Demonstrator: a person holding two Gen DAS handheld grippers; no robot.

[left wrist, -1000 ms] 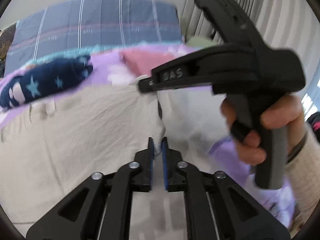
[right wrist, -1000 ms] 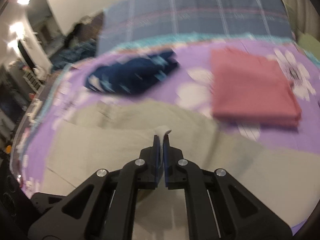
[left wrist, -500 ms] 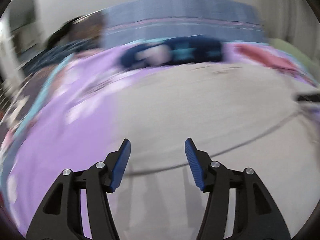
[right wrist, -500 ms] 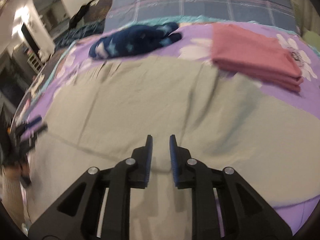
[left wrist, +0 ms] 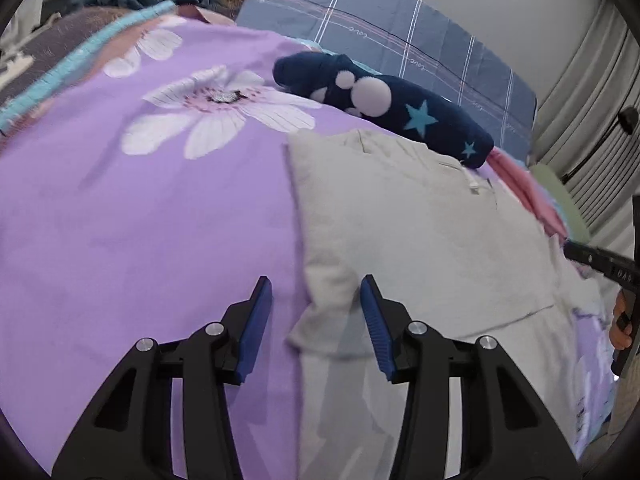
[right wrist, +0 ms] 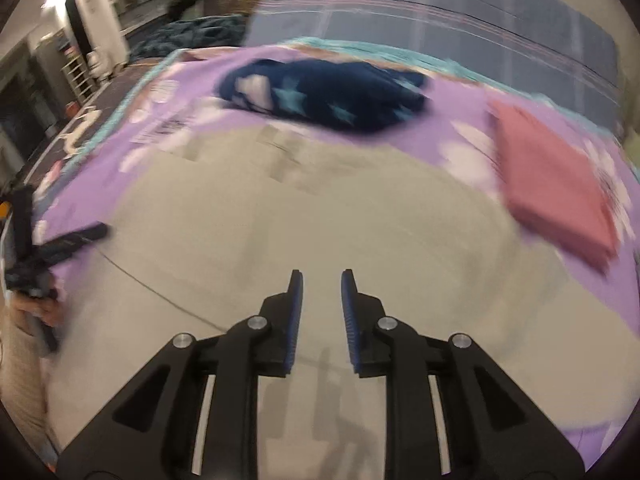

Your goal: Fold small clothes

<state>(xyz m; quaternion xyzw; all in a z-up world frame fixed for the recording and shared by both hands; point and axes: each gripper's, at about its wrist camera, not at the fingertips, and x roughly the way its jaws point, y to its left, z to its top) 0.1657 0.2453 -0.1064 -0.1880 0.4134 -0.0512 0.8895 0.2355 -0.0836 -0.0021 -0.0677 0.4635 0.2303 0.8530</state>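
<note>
- The left tool [left wrist: 316, 312] stands with its blue-padded jaws wide apart, nothing between them but air; it hangs over the lower left corner of the beige garment [left wrist: 420, 232], one jaw above the purple floral bedspread [left wrist: 140, 220], the other above the cloth.
- The right tool [right wrist: 321, 300] has its jaws apart too, by a narrower gap — below them lies only beige garment [right wrist: 320, 208], filling the lower middle of that frame.
- The left wrist view is sharp and shows the garment's left edge and a folded-over corner at lower centre; the right wrist view is motion-blurred and shows the cloth as a broad flat spread, with dark patches near its upper edge.
- A navy star-print item [left wrist: 384, 100] lies on the bedspread just past the garment's far edge; in the right view it sits at upper centre [right wrist: 332, 96].
- The folded pink cloth [right wrist: 552, 184] shows whole only in the right view, at right; the left view gives a thin sliver of it [left wrist: 528, 196].
- Each view catches the other tool at its margin — right tool at far right [left wrist: 600, 264], left tool at far left [right wrist: 52, 252].
- A blue plaid pillow [left wrist: 400, 36] lies along the upper frame.
</note>
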